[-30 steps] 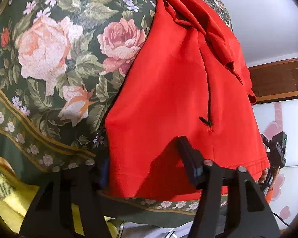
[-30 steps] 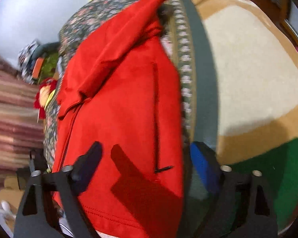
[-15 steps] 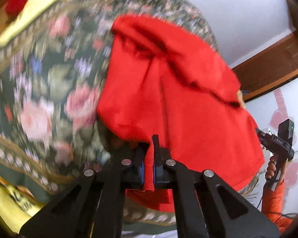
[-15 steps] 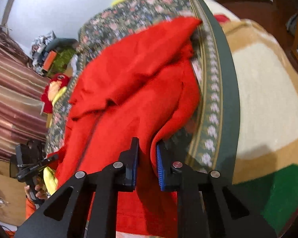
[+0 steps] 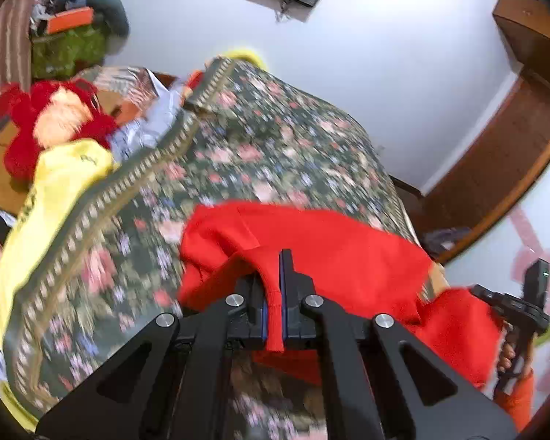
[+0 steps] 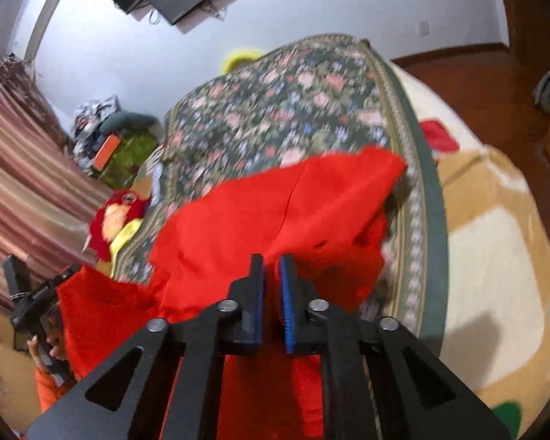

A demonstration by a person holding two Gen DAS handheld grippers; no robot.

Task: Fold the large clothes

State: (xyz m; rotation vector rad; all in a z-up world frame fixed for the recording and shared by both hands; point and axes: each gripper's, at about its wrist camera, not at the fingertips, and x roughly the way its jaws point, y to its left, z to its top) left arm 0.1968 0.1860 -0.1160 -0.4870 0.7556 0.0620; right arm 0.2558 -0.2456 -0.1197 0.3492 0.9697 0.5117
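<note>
A bed is carrying everything, and a dark green floral bedspread (image 5: pixel 282 146) with a patterned border is covering most of it. A red garment (image 5: pixel 330 249) is lying partly on the bedspread. A tan and cream blanket (image 6: pixel 495 256) is lying beside the bedspread's edge.

One red garment (image 5: pixel 333 242), two grippers, one floral bedspread (image 5: pixel 267 146)

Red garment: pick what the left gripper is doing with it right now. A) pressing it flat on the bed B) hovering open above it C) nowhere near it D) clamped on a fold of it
D: in the left wrist view the left gripper has its jaws closed with a strip of the red garment pinched between the pads, hanging above the floral bedspread.
</note>
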